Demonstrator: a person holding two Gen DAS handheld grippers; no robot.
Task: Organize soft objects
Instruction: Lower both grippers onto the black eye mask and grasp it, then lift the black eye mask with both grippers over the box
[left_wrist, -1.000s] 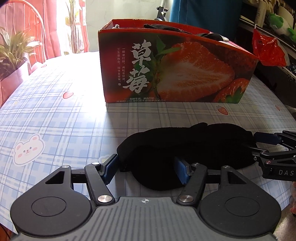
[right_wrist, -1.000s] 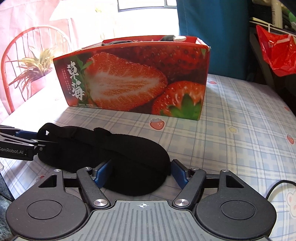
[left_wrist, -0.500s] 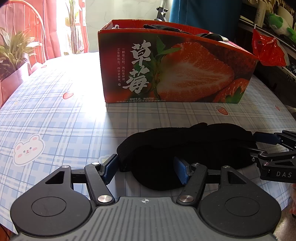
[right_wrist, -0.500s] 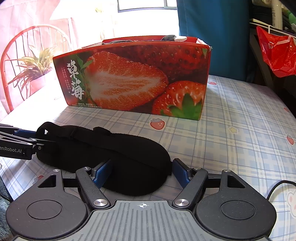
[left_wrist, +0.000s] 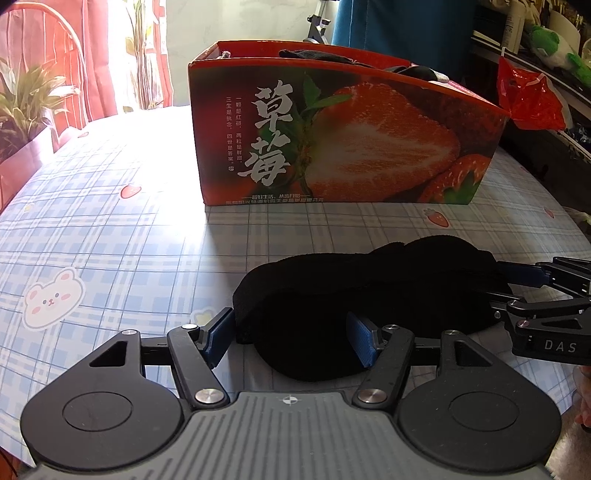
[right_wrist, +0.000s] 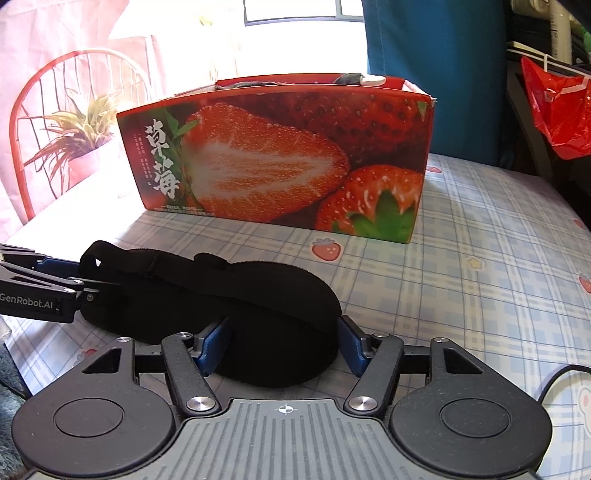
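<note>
A black eye mask (left_wrist: 369, 291) (right_wrist: 258, 295) lies flat on the checked tablecloth, in front of the strawberry box (left_wrist: 351, 147) (right_wrist: 277, 158). My left gripper (left_wrist: 291, 328) is open and straddles the mask's left part. Its left pad sits at the mask's tip and its right pad sits over the cloth. My right gripper (right_wrist: 284, 339) straddles the mask's other end, and its jaws are closing with the mask between them. The right pad is just at the mask's edge. Each gripper shows at the edge of the other's view, the right gripper (left_wrist: 517, 291) and the left gripper (right_wrist: 79, 277).
Dark soft items poke out of the box top (left_wrist: 317, 55). A potted plant (right_wrist: 77, 136) and a red chair (right_wrist: 44, 96) stand beyond the table's left side. A red plastic bag (right_wrist: 554, 110) hangs at the right. A black cable (right_wrist: 554, 380) lies near the right front edge.
The right gripper's pads have drawn closer together around the mask. The left gripper and the mask have stayed where they were.
</note>
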